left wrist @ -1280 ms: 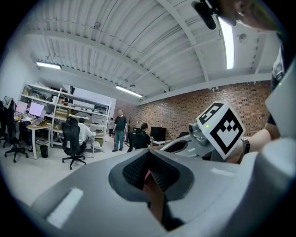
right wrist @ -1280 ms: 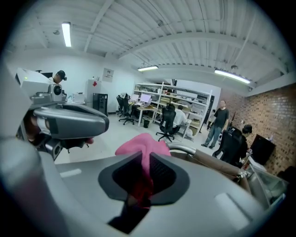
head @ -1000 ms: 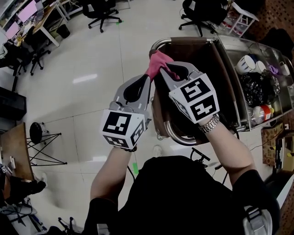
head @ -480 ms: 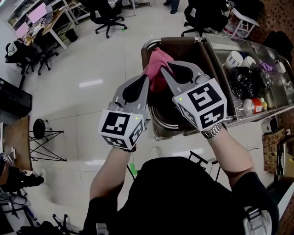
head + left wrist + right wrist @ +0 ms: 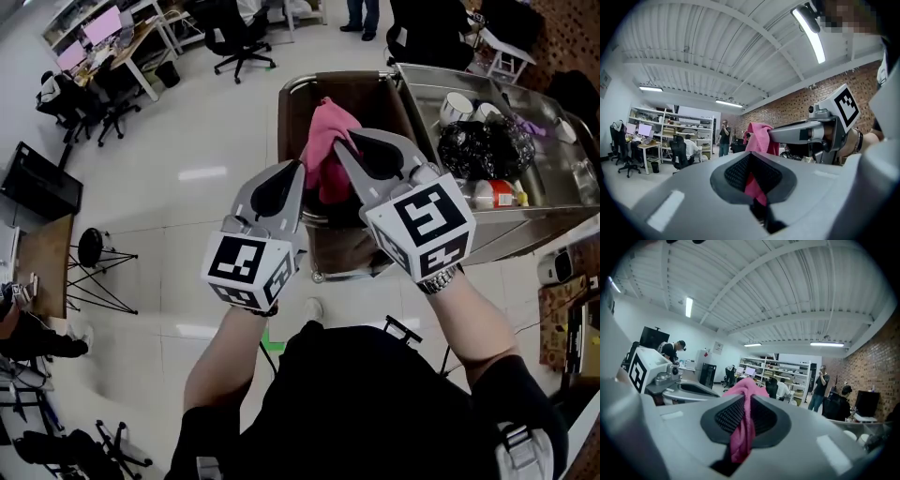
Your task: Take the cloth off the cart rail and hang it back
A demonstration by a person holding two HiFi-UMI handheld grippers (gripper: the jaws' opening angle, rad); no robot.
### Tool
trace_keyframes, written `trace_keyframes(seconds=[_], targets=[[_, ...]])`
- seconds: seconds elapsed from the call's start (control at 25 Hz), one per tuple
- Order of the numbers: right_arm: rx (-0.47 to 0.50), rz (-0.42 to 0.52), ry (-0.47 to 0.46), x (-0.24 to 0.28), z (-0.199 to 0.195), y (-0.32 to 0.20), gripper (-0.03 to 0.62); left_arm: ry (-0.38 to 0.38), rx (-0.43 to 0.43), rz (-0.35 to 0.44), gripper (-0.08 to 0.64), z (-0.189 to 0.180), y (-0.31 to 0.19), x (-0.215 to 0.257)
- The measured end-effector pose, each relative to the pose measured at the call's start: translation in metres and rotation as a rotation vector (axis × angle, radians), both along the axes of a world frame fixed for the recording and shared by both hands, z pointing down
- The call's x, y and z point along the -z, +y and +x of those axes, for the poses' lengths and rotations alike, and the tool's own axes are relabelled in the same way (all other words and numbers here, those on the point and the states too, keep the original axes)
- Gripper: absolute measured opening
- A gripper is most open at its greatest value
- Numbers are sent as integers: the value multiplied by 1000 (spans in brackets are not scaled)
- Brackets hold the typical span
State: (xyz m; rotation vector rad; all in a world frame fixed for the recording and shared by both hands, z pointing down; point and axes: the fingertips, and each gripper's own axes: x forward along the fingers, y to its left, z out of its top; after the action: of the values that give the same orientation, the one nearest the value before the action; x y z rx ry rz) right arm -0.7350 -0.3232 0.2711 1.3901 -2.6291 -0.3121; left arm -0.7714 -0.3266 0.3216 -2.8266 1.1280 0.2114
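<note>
Both grippers hold a pink cloth [image 5: 328,155] up between them, above the cart's brown bag [image 5: 361,94]. My left gripper [image 5: 299,170] is shut on the cloth's lower left part, and pink fabric [image 5: 753,186] shows pinched between its pads. My right gripper [image 5: 341,141] is shut on the cloth's upper right part, where a fold [image 5: 743,430] hangs down between its pads. The curved steel cart rail [image 5: 284,98] lies below and beyond the cloth, which does not touch it. In the left gripper view the right gripper [image 5: 804,133] crosses from the right with the bunched cloth [image 5: 758,138] at its tip.
The cart's steel tray [image 5: 553,178] on the right carries mugs [image 5: 457,108], a black bag [image 5: 478,145] and a bottle [image 5: 495,194]. Office chairs [image 5: 239,37] and desks [image 5: 112,37] stand at the far left, a stool [image 5: 91,248] nearer left. People stand in the background.
Both grippers have risen with the cloth, lifting it from the rail's corner to above the cart's bag. The cloth now hangs more loosely between them.
</note>
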Motion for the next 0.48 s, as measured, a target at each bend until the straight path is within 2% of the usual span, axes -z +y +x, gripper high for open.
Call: trace_keyframes(seconds=[0.32, 0.48], targets=[[35, 74, -48, 19, 28, 83, 32, -14, 23, 21, -14, 23, 75, 0], [24, 99, -76, 25, 21, 108, 32, -9, 13, 36, -14, 13, 94, 6]])
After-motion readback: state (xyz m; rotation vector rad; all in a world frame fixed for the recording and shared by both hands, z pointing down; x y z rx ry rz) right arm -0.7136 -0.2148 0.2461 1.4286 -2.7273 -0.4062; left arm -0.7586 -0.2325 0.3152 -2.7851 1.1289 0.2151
